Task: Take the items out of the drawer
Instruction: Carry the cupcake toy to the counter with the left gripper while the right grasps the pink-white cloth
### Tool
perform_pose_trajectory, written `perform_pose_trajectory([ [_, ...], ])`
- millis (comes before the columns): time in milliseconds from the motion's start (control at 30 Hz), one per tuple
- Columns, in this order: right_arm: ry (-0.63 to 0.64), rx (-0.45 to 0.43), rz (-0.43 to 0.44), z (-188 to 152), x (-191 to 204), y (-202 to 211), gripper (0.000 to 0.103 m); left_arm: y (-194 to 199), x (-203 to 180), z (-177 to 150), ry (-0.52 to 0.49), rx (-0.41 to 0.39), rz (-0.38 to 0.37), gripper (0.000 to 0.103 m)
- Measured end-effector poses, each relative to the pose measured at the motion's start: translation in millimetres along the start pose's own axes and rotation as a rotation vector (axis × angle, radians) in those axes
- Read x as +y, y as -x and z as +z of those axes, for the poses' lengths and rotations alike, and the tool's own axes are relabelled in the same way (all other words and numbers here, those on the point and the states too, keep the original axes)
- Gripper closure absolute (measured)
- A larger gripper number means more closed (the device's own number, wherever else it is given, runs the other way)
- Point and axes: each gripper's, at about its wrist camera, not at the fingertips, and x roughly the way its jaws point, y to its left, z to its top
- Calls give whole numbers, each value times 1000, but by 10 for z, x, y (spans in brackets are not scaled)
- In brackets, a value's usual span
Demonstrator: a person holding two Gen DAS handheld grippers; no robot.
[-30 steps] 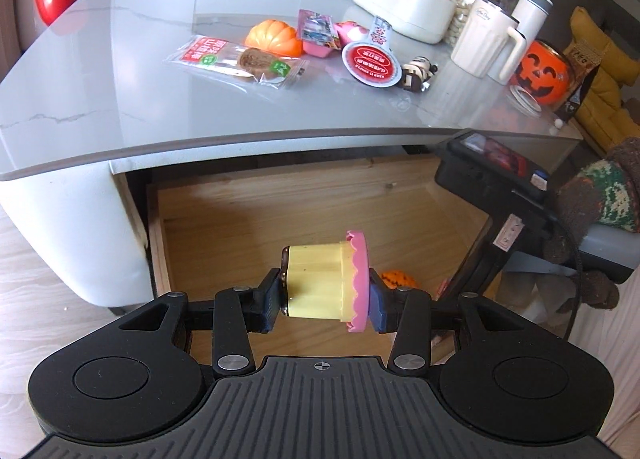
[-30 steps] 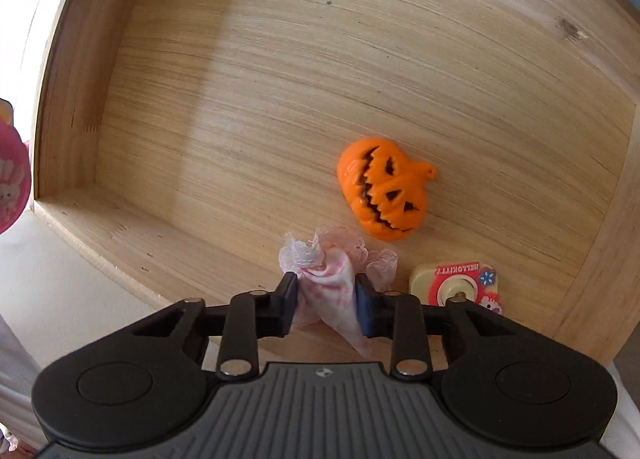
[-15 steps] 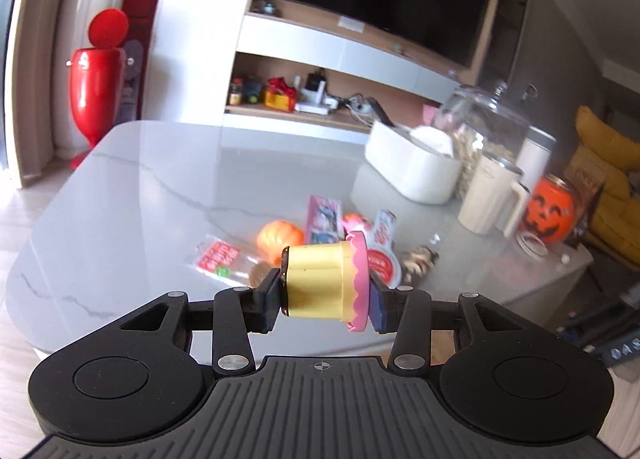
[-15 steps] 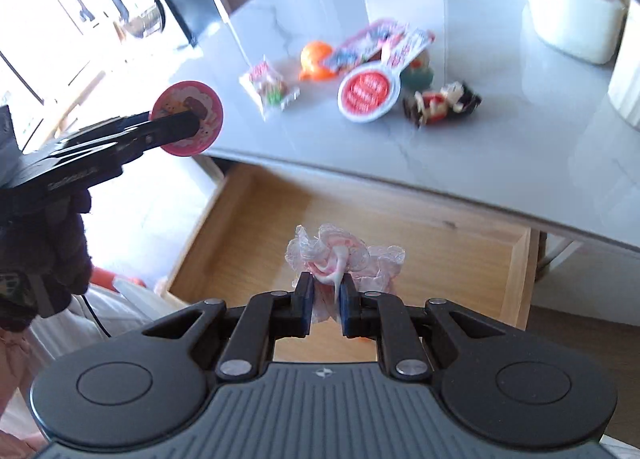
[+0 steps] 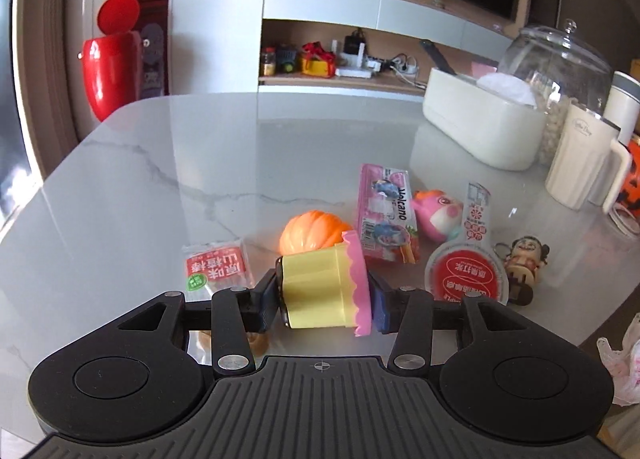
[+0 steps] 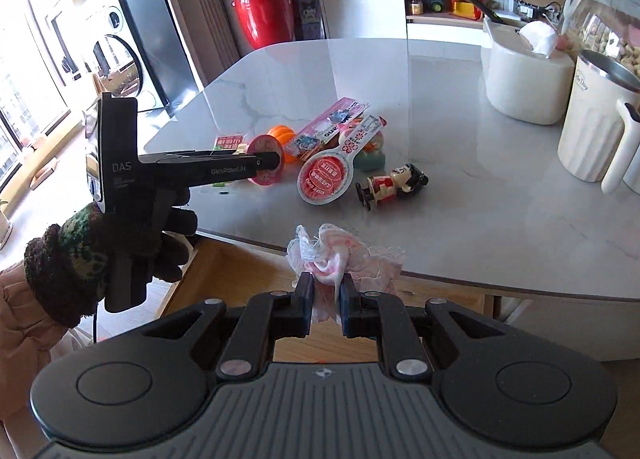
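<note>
While the left gripper (image 5: 324, 301) clamps a stiff yellow-and-pink plastic cupcake toy (image 5: 320, 291) over the grey marble bench (image 5: 200, 163), the right gripper (image 6: 326, 299) pinches a soft, light pink lacy cloth bundle (image 6: 344, 255) above the wooden drawer (image 6: 224, 271).

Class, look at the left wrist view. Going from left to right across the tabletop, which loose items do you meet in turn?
Red-and-white snack packet → orange pumpkin toy → pink sachet → pink animal toy → little figurine → cream ribbed jug. The red-lidded cup is left out, as it overlaps others.
</note>
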Motion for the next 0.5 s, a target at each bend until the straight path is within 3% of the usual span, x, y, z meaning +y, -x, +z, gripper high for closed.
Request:
perform_pose_trajectory([
  [133, 15, 0, 7, 2, 72, -160, 90, 410, 178, 90, 79, -134, -21, 54],
  [267, 78, -62, -20, 109, 198, -234, 90, 817, 420, 168, 146, -244, 36, 55],
  [400, 109, -122, -1, 337, 326, -441, 90, 1050, 624, 135, 235, -261, 6, 56],
  [500, 127, -161, 11, 472, 440, -727, 90, 1112, 642, 48, 229, -248, -10, 56],
])
